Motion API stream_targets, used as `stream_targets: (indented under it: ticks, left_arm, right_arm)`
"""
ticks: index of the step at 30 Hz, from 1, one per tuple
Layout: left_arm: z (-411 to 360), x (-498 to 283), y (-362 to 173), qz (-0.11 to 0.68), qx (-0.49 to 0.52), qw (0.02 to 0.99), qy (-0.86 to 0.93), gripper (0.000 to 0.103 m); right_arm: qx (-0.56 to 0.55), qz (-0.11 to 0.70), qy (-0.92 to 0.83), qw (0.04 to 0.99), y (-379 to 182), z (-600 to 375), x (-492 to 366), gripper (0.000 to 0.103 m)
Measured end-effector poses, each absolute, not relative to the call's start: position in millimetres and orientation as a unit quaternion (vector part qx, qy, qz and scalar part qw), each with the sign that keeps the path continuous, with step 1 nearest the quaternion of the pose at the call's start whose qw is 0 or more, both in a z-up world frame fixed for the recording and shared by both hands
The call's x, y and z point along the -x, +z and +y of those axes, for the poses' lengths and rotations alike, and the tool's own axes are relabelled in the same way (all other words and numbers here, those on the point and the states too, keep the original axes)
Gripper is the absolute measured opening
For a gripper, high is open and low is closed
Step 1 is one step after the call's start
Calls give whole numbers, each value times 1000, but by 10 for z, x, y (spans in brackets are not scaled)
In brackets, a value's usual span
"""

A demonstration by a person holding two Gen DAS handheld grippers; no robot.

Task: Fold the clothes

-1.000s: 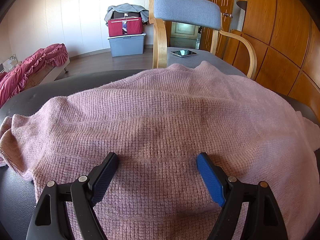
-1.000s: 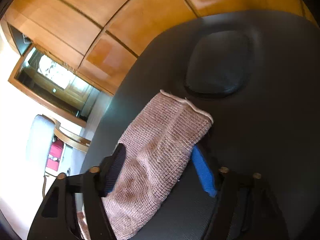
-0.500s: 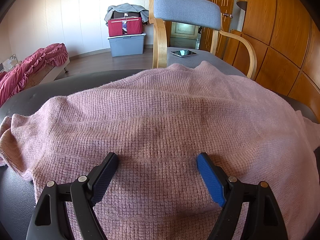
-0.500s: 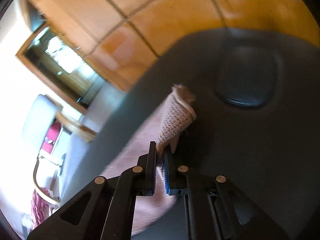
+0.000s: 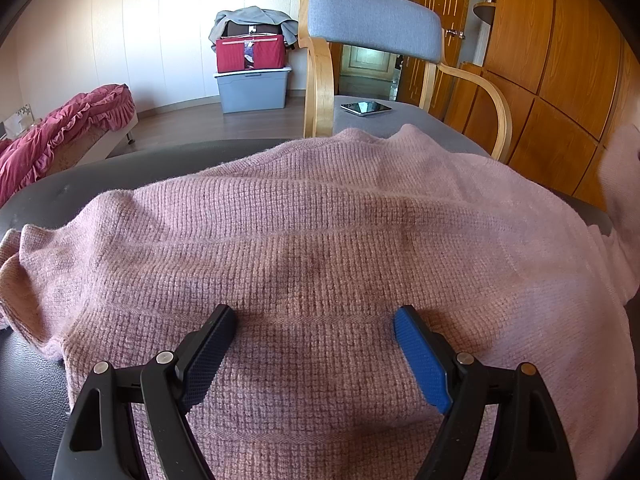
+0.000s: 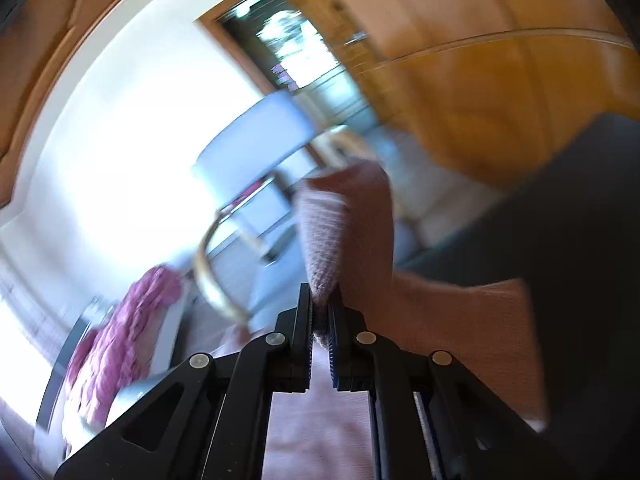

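Observation:
A pink knit sweater (image 5: pixel 320 240) lies spread over a dark padded table (image 5: pixel 44 200). My left gripper (image 5: pixel 314 320) rests open on the sweater's near part, its fingers wide apart with only flat knit between them. In the blurred right wrist view, my right gripper (image 6: pixel 319 304) is shut on the sweater's sleeve (image 6: pixel 344 220), which stands up from the pads, lifted above the table (image 6: pixel 580 220). That raised sleeve end (image 5: pixel 622 168) also shows at the right edge of the left wrist view.
A grey chair with wooden arms (image 5: pixel 376 24) stands just beyond the table, a tablet (image 5: pixel 366 108) on its seat. Wooden cabinet panels (image 5: pixel 560 60) line the right side. A grey bin with red bag (image 5: pixel 252 76) and a red bedspread (image 5: pixel 60 136) lie farther off.
My right gripper shut on the sleeve's end, then lifted and swung it away from the table with a roll. The sleeve now rises at the right edge of the left view. The left gripper stayed still.

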State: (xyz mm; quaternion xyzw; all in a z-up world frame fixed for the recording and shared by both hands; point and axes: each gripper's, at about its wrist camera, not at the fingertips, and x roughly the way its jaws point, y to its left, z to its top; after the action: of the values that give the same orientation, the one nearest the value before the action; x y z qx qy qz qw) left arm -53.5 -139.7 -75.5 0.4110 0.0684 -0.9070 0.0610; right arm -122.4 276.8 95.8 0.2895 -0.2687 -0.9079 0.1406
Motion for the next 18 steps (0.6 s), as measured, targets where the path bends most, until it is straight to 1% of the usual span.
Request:
stream_targets:
  ticks: [5,11,15,17,18]
  left_arm:
    - [-1408,533,-757,73,-410,59,-907,83]
    - [-1420,532,-755,80,-409,55,-908,83]
    - [-1432,529,-755,83,-407,53,-908,83]
    - [-1430,529,-756,85,-407,52,-908,83]
    - [-1429,529,-756,85,-407,52,-908,83]
  right_arm:
    - [-316,-229,-891,232,852,1721,1278,7]
    - [-357,-188,-861,310,562,705,1264,7]
    - [-383,-143,-851,331,288,188,1434,7]
    - [-401,-117,-848,327,162,122,1378,7]
    - [-410,-105,-846,325,94,95,1349,9]
